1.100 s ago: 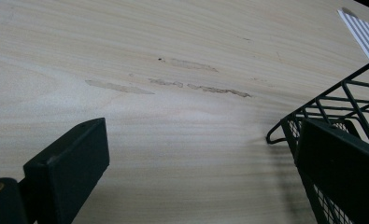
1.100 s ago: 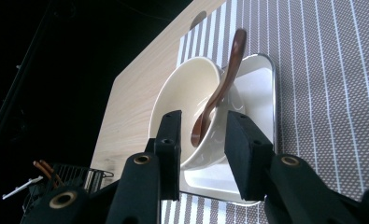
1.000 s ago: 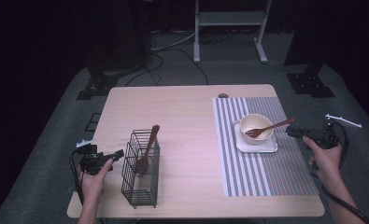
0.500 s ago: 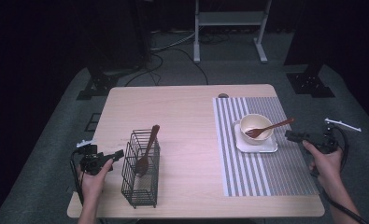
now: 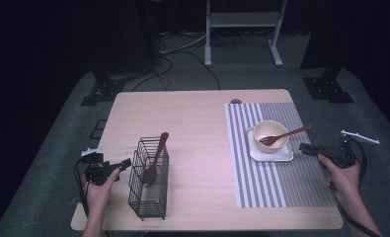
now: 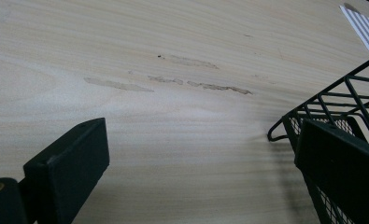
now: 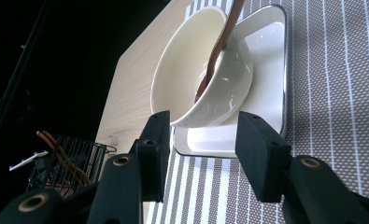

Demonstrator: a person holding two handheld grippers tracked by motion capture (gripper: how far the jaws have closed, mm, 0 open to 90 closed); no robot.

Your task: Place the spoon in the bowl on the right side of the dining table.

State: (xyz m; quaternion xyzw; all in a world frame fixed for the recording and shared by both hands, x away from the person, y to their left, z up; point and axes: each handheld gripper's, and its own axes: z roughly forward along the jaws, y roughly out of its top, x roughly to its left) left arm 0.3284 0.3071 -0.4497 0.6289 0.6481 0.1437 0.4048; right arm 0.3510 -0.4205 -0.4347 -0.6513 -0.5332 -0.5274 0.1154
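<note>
So the wooden fork [image 5: 285,135] is sitting in the cream bowl [image 5: 270,133], which is parked on the white square plate [image 5: 271,153] over the striped placemat [image 5: 276,173] on the right side of the table [image 5: 192,113]. The right gripper [image 5: 311,148] is being held just right of the plate, jaws apart with nothing between them, pointed at the bowl. Nothing is being gripped yet, so the pick-up looks not started.

Over on the near left, the wire caddy [image 5: 148,180] is already holding a wooden spoon [image 5: 154,163]. The left gripper [image 5: 121,165] is being held just left of the caddy, jaws wide apart, empty. Judging by that, the fork is probably headed to the caddy, and that whole grab-and-carry part is still waiting to be done.
</note>
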